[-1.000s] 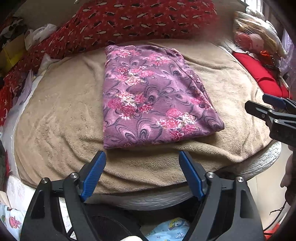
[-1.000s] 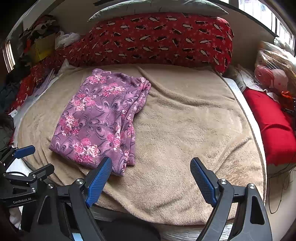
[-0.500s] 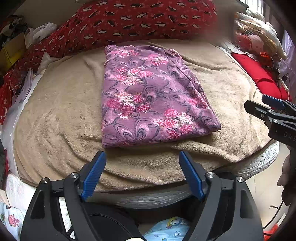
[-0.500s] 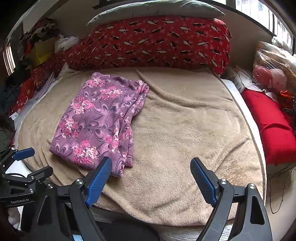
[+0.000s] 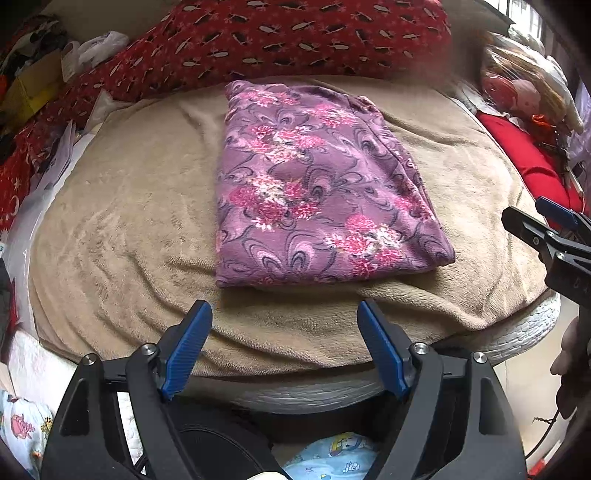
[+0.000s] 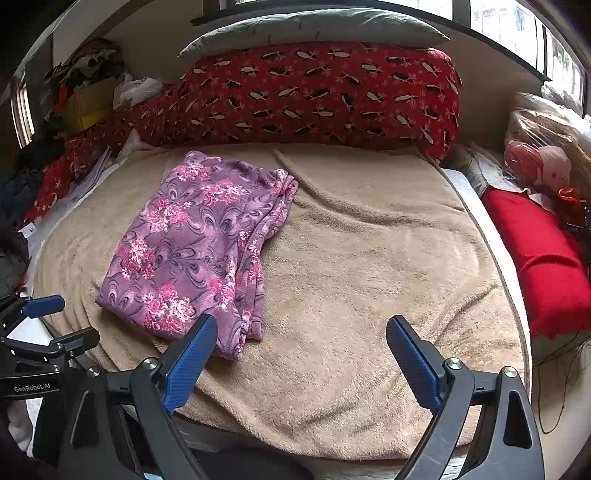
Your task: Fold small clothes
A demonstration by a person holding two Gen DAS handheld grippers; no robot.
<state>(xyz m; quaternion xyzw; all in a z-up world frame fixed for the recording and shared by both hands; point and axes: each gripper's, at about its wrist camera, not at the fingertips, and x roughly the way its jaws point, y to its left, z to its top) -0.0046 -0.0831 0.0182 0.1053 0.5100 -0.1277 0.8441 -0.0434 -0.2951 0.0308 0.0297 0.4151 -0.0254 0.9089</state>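
Observation:
A purple garment with pink flowers [image 5: 317, 192] lies folded into a rectangle on the beige blanket [image 5: 122, 206]. In the right wrist view the same purple garment [image 6: 199, 247] sits left of centre on the blanket [image 6: 369, 266]. My left gripper [image 5: 284, 314] hovers open just short of the garment's near edge, nothing between its blue pads. My right gripper [image 6: 301, 325] is over the blanket to the right of the garment's near corner; its jaws are opening and hold nothing. Each gripper shows at the edge of the other's view: the right gripper [image 5: 546, 225], the left gripper [image 6: 55, 321].
A long red patterned pillow [image 6: 314, 96] lines the back of the bed, with a grey pillow [image 6: 314, 26] above it. A red cushion [image 6: 543, 254] and bagged items [image 6: 543, 162] crowd the right side. Clutter [image 5: 33, 85] fills the left. Blue printed cloth [image 5: 332, 458] lies below the bed edge.
The right gripper's jaws have spread a little wider. The garment and both hands stay where they were.

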